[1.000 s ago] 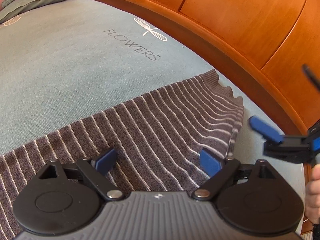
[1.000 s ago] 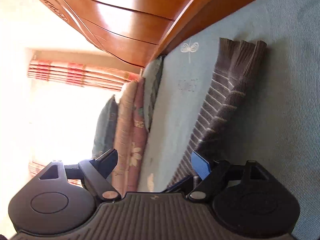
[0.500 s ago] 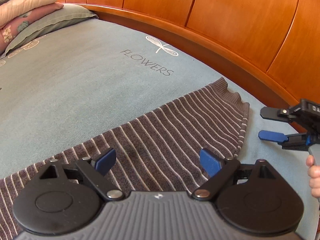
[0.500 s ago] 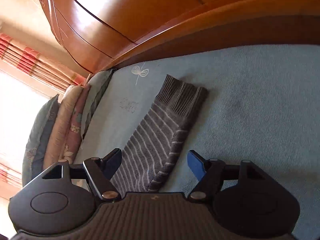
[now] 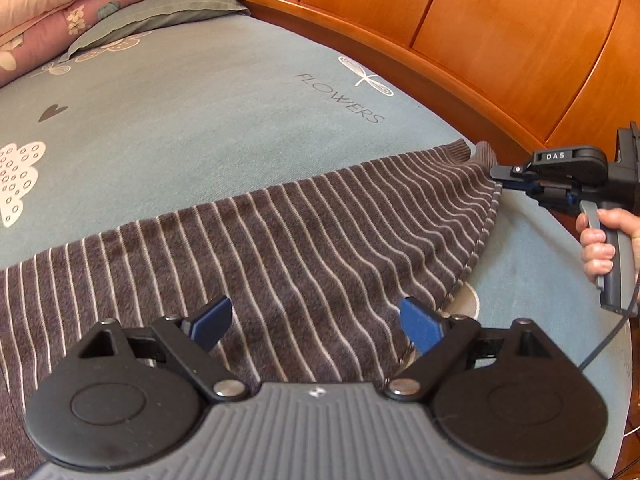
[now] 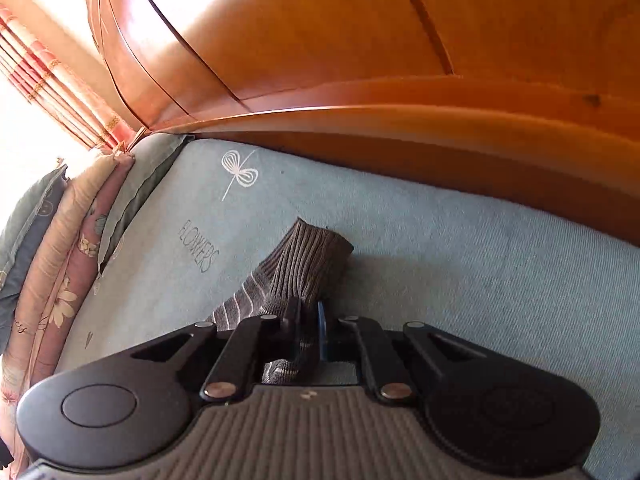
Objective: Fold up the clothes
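Observation:
A dark grey sweater with thin white stripes [image 5: 304, 236] lies flat on the pale blue bedsheet [image 5: 192, 128]. My left gripper [image 5: 316, 322] is open, its blue pads just above the sweater's near part. My right gripper [image 6: 307, 320] is shut on the sweater's ribbed hem [image 6: 308, 264] at its far right corner; in the left wrist view that gripper [image 5: 500, 174] pinches the corner by the bed's edge.
An orange wooden headboard [image 5: 460, 28] curves along the far side of the bed. Stacked pillows [image 5: 72, 12] lie at the far left. The sheet carries a printed "FLOWERS" [image 5: 340, 98] and white patterns. A hand [image 5: 600, 240] holds the right gripper's handle.
My right gripper swung level, moved onto the sweater's hem corner and closed on it. My left gripper stayed open and pulled back a little, showing more of the sweater.

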{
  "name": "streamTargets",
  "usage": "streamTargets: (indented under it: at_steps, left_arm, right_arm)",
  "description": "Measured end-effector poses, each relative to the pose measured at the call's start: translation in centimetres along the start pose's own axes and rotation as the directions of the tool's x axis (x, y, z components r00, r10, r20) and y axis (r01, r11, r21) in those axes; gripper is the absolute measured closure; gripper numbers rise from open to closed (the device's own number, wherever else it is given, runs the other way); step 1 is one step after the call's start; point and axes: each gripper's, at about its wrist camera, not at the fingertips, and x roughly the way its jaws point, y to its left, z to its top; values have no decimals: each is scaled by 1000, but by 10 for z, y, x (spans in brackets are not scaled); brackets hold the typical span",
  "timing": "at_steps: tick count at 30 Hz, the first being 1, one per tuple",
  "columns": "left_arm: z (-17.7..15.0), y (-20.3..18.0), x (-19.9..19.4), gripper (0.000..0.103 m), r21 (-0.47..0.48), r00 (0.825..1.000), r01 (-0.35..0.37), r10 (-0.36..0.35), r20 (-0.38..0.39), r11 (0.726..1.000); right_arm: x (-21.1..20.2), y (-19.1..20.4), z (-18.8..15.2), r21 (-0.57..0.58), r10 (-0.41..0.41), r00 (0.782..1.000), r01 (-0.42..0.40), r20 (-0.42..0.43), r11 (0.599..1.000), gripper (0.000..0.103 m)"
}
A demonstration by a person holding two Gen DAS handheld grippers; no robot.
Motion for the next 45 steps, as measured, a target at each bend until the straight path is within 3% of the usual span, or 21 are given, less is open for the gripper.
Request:
streamTargets:
  at_steps: [3, 6, 11, 19, 23, 26, 29, 33, 37, 40, 43, 45]
  left_arm:
    - [-11, 3, -7, 12, -4, 1000, -25, 25, -8, 1000]
    - [-19, 5, -24, 12, 10, 998, -57, 57, 15, 998]
    - [-43, 3, -63, 12, 82, 992, -127, 127, 13, 988]
    - [-91, -11, -79, 12, 90, 979, -205, 204, 16, 975]
    - [-91, -10, -63, 12, 68, 989, -146, 147, -12, 987]
    - [-89, 1, -74, 12, -13, 993, -105, 105, 46, 994]
    - [-97, 13, -102, 12, -74, 986, -123, 130, 103, 990]
    - [-119, 26, -130, 12, -139, 982, -139, 154, 106, 980]
    - [-132, 47, -142, 12, -296, 991, -47, 82, 108, 954]
    - [-135, 63, -139, 12, -414, 991, 29, 27, 129, 910]
    - [-139, 79, -136, 12, -523, 987, 104, -25, 156, 846]
    - [-141, 89, -133, 12, -590, 982, 153, -57, 178, 793]
  right_arm:
    - [8, 4, -1, -63, -64, 997, 61, -42, 996, 89]
    - [-7, 3, -12, -57, -82, 996, 80, -38, 995, 85]
    - [-46, 7, -42, -33, -55, 998, 54, -39, 998, 72]
    - [-60, 49, -104, -59, -19, 986, 9, -166, 998, 68]
    - [-56, 77, -129, -101, -1, 976, -22, -216, 995, 65]
    - [-56, 96, -144, -110, 43, 963, -74, -267, 991, 65]
    - [-58, 116, -157, -129, 91, 947, -136, -307, 982, 65]
    - [-55, 155, -177, -279, 133, 922, -244, -363, 929, 65]
    - [-41, 198, -209, -444, 145, 893, -346, -427, 826, 76]
    - [-30, 217, -226, -450, 190, 865, -416, -464, 790, 77]
    - [-23, 237, -244, -587, 124, 897, -376, -424, 717, 77]
    - [-17, 244, -255, -649, 84, 896, -377, -435, 660, 77]
